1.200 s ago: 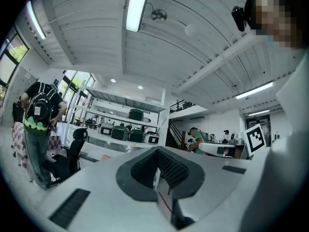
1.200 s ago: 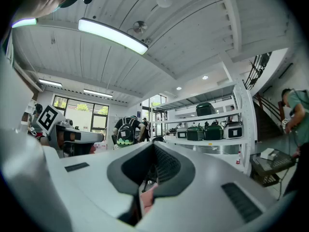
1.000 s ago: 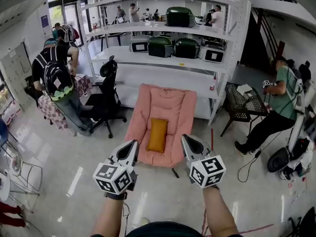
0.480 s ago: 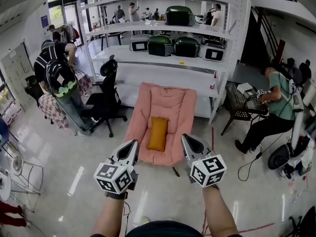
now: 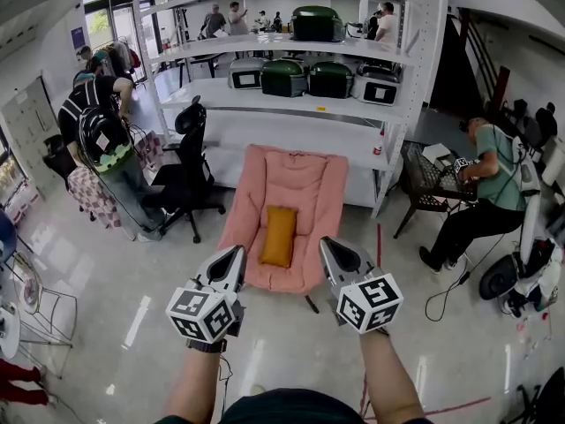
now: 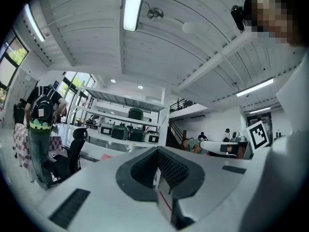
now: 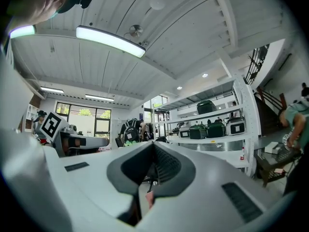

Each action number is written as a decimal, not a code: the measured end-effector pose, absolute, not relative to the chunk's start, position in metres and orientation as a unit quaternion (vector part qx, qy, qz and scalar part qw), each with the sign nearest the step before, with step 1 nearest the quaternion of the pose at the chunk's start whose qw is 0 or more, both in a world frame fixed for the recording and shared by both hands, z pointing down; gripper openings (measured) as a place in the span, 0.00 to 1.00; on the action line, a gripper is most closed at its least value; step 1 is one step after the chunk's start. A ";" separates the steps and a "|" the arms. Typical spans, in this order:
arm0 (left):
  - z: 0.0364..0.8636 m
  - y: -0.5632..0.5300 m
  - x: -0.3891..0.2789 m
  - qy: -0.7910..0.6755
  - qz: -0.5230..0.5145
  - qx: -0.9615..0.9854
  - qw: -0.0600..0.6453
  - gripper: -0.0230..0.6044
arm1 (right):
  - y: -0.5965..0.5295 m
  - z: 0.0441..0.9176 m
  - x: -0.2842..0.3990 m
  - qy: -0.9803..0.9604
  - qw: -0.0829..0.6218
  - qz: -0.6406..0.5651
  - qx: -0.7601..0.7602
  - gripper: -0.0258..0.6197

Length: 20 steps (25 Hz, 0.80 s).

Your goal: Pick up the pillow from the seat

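A mustard-yellow pillow (image 5: 279, 236) lies flat on the seat of a pink padded chair (image 5: 291, 179) in the middle of the head view. My left gripper (image 5: 237, 256) is held in the air short of the chair's front left edge, its jaws shut with nothing between them. My right gripper (image 5: 328, 247) hangs level with it by the chair's front right edge, also shut and empty. Neither touches the pillow or the chair. In the left gripper view the left gripper (image 6: 157, 151) points up towards the shelves and ceiling. The right gripper (image 7: 153, 146) does the same in the right gripper view.
White shelving (image 5: 388, 117) with green and black cases stands behind the chair. A black office chair (image 5: 190, 170) is to its left, beside a person with a backpack (image 5: 99, 140). A seated person (image 5: 490, 188) and a black mesh chair (image 5: 433, 188) are at the right.
Both grippers have edged slightly forward and up towards the chair, still shut. The person with the backpack has shifted, and the seated person has bent further forward.
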<state>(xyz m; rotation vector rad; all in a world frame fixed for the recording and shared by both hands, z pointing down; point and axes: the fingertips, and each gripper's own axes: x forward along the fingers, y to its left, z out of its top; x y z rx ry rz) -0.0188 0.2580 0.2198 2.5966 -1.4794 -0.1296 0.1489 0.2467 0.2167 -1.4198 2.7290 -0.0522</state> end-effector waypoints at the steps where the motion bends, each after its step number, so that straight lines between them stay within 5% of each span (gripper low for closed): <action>1: 0.221 0.257 -0.015 -0.493 -0.043 0.866 0.074 0.04 | 0.246 0.218 0.153 0.886 0.033 -0.018 -0.461 0.04; 20: 0.244 0.207 -0.001 -0.502 -0.036 0.860 0.083 0.04 | 0.198 0.249 0.179 0.882 0.028 -0.049 -0.468 0.04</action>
